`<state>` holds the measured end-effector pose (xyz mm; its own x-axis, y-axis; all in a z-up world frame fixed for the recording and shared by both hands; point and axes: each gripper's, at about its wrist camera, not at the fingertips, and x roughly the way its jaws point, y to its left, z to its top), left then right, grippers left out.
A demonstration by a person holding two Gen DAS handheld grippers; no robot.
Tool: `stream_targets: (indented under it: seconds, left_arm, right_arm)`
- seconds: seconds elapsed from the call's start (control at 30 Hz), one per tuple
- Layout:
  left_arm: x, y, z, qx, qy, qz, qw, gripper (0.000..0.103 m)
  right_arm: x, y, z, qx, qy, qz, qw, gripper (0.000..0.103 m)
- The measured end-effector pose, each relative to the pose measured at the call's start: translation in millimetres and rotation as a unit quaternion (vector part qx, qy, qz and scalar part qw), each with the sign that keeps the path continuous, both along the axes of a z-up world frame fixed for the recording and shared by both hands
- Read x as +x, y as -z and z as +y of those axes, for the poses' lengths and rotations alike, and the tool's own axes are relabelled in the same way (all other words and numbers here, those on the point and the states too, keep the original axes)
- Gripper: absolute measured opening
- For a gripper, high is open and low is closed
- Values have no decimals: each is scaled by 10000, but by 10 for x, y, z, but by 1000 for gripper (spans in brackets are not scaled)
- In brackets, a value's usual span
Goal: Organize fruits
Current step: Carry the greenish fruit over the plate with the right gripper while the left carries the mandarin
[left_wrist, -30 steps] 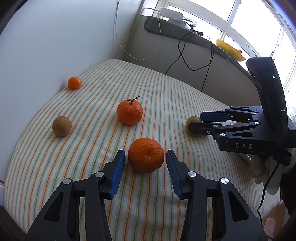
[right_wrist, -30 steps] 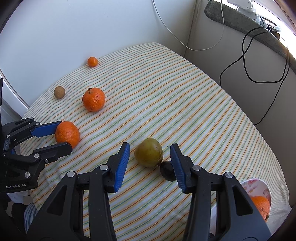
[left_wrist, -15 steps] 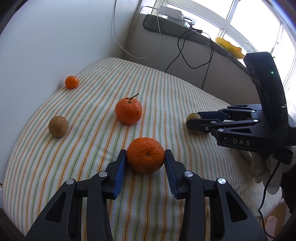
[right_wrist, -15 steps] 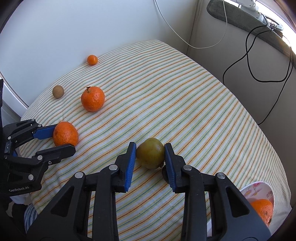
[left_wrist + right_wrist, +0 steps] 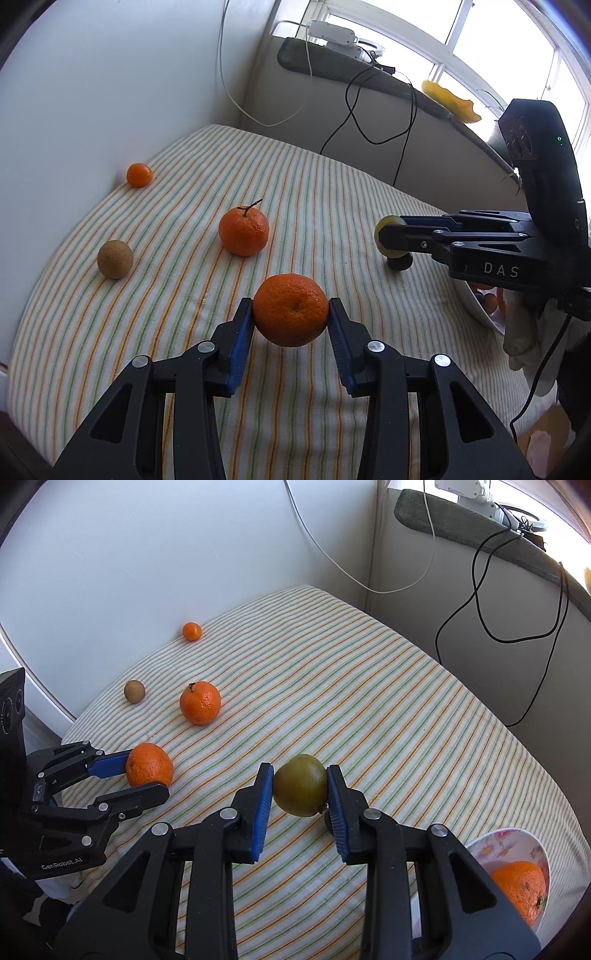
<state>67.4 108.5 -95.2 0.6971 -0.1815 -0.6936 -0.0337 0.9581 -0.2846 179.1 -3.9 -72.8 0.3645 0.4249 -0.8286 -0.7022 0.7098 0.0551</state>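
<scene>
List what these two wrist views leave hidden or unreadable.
- Bowl: right wrist view, cut off by the frame edge and right gripper; contents beyond one orange unseen.
- Bowl, left wrist view: mostly behind the right gripper; contents only slivers.
- Dark object under the green fruit: largely hidden, identity unclear.
- Yellow item on the sill: washed out by window glare.

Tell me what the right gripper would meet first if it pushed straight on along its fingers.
Probably only the striped cloth. The right gripper is shut on the green fruit and points down at bare cloth; the stemmed mandarin lies well left of that line.
</scene>
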Motion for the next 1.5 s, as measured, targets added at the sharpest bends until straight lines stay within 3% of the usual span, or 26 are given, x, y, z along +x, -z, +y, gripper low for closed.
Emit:
stream_targets:
  seconds: [0.77,1.5]
  left_arm:
    - [-21,-325,-628,-111,695,-310,9970,38]
    - [77,-424,-1640,-191,1768,-307,9836,38]
  right_arm:
    - [-216,-527,-763,548,399,-275,9973,30]
    - [-190,-459,-1504,578,859,-224,9944,30]
